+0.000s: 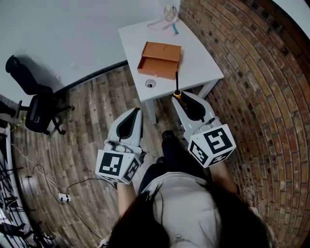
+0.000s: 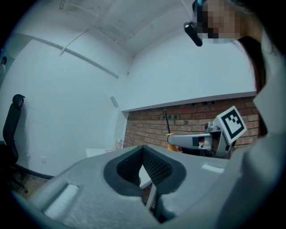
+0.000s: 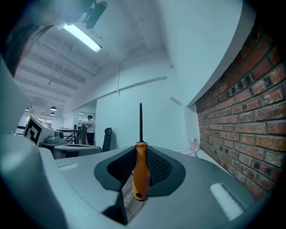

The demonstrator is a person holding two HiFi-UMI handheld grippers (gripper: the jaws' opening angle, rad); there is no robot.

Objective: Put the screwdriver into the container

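Note:
My right gripper (image 1: pixel 178 98) is shut on the orange handle of a screwdriver (image 1: pixel 177 86), whose black shaft points up and away toward the table. In the right gripper view the screwdriver (image 3: pixel 140 172) stands upright between the pads of the right gripper (image 3: pixel 141 150). An orange container (image 1: pixel 160 59), an open box-like drawer, lies on the white table (image 1: pixel 203 58) just beyond the screwdriver tip. My left gripper (image 1: pixel 137 111) hangs over the floor, left of the table leg, shut with nothing in it (image 2: pixel 143 150). The left gripper view also catches the right gripper (image 2: pixel 172 139) with the screwdriver (image 2: pixel 166 120).
A small white round object (image 1: pixel 150 83) sits near the table's front edge. Clear and pale items (image 1: pixel 169 14) lie at the table's far end. A brick wall (image 1: pixel 261 72) runs along the right. A black office chair (image 1: pixel 36 109) and cables (image 1: pixel 48 184) are on the wooden floor at left.

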